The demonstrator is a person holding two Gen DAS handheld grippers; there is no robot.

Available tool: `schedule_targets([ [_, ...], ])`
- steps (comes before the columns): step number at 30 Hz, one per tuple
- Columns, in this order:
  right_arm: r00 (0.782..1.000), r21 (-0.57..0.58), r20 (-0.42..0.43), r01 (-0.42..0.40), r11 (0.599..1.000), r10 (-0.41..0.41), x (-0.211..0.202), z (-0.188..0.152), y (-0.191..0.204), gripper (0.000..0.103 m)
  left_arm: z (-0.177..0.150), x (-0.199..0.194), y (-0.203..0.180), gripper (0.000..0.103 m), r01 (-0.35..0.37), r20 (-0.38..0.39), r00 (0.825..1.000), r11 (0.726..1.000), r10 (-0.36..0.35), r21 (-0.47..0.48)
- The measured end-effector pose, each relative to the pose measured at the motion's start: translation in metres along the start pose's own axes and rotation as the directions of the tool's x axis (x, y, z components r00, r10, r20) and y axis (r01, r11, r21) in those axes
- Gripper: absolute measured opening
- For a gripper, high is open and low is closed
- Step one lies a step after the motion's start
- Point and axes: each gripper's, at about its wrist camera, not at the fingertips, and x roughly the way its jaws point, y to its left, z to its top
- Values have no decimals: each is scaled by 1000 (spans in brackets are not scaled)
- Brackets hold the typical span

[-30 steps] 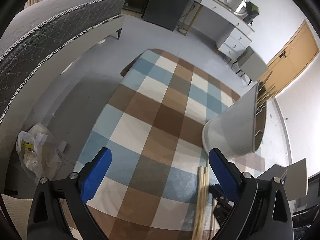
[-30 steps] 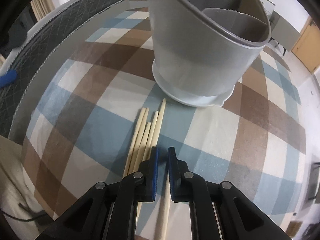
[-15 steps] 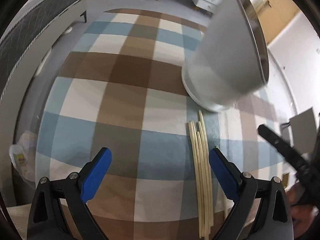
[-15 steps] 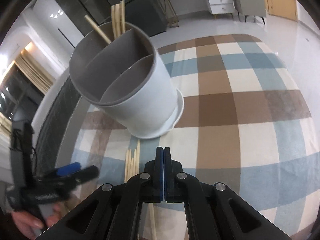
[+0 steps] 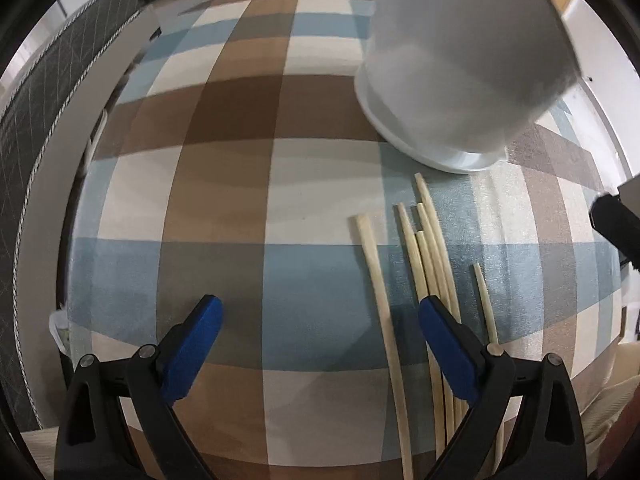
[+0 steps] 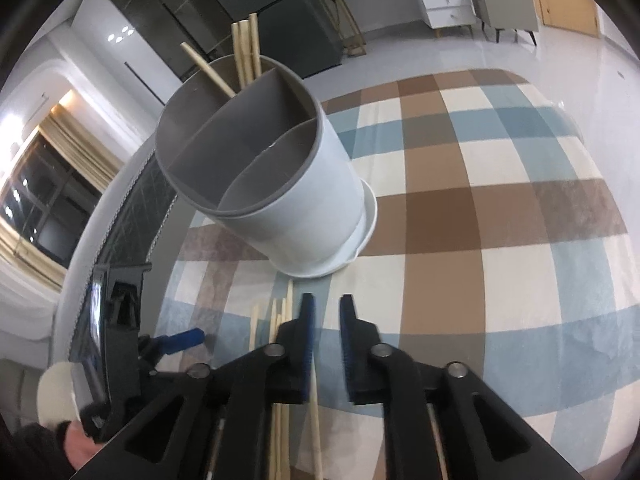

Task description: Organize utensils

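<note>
The left claw [image 5: 318, 340] is pointing steeply down at the checked worktop [image 5: 224, 184], its blue fingers [image 5: 196, 344] standing wide apart with nothing between them. Its right finger is hanging over the loose chopsticks [image 5: 424, 264], which are lying side by side on the cloth just in front of the holder [image 5: 460, 60], their tips pointing toward its base without touching it. One chopstick is lying a little apart on the side away from the holder's spout, and another short-looking one is lying apart on the other side. The holder is standing upright on its white saucer-like base, near the far side of the cloth. The right claw [image 6: 326, 320] is tilting down less steeply, hovering on the near side of the holder and aimed at its base; its jaws are opening from a narrow gap, and nothing is caught between them. One chopstick on the worktop is running beneath its left finger [image 6: 306, 332]. In the right wrist view the holder [image 6: 276, 184] is showing three grey compartments, and the one farthest from the claw is holding several chopsticks [image 6: 246, 52] that are sticking out above the rim, one leaning away from the rest. Beside the holder, the left claw [image 6: 180, 338] is showing a blue finger low over the cloth, with a hand [image 6: 78, 450] gripping its handle below.
</note>
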Motion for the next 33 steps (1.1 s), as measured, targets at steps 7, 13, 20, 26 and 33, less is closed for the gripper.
schedule_targets([
  [7,1000,10,13,1,1000,-1,-4,1,-1,26,3,-4,13,90,-6,-12,1000,1000,6,-4],
  [13,1000,10,21,-3,1000,3,-11,2,-1,31,17,1,12,85,-30,-1,1000,999,30,11],
  [20,1000,14,24,11,1000,-12,-17,-1,-5,41,36,2,-2,27,-14,17,1000,998,13,57],
  [26,999,-3,-21,29,1000,-29,-10,-9,-3,48,33,9,0,1,48,26,998,996,-50,77],
  [33,986,-131,-156,44,990,-65,21,-19,23,46,37,-24,33,1,200,145,970,980,-196,-15],
])
